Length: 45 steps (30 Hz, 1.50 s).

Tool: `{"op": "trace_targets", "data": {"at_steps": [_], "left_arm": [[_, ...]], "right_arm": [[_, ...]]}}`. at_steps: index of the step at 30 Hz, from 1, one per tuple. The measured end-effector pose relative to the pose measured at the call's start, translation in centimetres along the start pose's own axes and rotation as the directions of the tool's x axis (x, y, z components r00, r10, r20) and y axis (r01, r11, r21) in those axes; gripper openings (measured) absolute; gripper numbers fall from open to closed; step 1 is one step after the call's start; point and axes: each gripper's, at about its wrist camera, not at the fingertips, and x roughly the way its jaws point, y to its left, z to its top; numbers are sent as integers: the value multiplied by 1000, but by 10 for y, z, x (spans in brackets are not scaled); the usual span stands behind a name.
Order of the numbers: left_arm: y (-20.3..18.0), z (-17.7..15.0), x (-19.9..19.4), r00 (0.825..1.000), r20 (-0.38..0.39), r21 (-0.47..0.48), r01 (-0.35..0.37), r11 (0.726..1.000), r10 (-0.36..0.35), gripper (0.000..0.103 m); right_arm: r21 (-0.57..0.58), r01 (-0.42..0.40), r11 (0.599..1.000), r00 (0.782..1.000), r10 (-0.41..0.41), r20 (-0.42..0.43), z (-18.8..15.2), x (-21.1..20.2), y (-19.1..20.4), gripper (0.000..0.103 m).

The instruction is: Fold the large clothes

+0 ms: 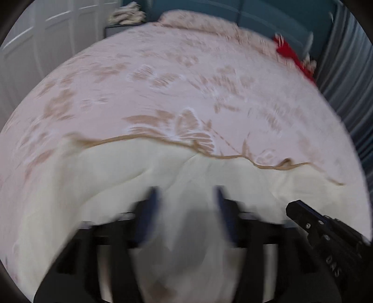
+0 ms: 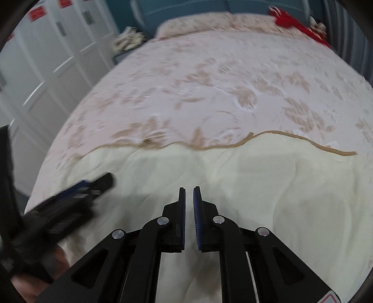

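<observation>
A large quilt lies on the bed, pink with tan leaf print (image 1: 163, 81) (image 2: 221, 93). Its near part is folded back, showing the cream underside (image 1: 112, 177) (image 2: 256, 177) bounded by a tan trimmed edge (image 1: 233, 156) (image 2: 279, 134). My left gripper (image 1: 186, 195) is blurred by motion, its fingers wide apart over the cream fabric; cream cloth bulges between them, no grip shows. It also shows in the right wrist view (image 2: 98, 184). My right gripper (image 2: 189, 193) hovers over the cream fabric, fingers nearly together with a narrow gap and nothing between them. It shows in the left wrist view (image 1: 300, 209).
A pillow (image 2: 193, 25) lies at the bed's head against a teal headboard (image 2: 186, 7). A red item (image 1: 291, 56) (image 2: 296, 23) lies at the far right corner. White wardrobe doors (image 2: 46, 58) stand left, a bedside stand with bundled cloth (image 2: 128, 42) beside them. Curtains (image 1: 345, 70) hang right.
</observation>
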Motion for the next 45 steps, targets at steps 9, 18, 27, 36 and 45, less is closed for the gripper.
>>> {"op": "trace_targets", "data": {"at_steps": [9,18,27,36,45], "left_arm": [[166,-100,-99,1000,-1,-415,14,910,-16,88],[181,-120,-79,982,22,-551,170,817,-189,88],[172,-111,-66,982,13,-532,166,830,-188,74],[145,-97,-117,958,91,-423,284,860,-272,29],[140,-125,-205,944,98,-326,329,886,-315,26]], "right_arm": [[76,-40,996,995,46,-89,-71,-18,14,10],[25,21,999,993,-18,-116,-84,-11,22,9],[64,6,998,987,5,-164,-84,-4,17,9],[147,-31,989,985,55,-161,-92,3,4,6],[6,-63,998,970,62,-235,-134,-51,38,8]]}}
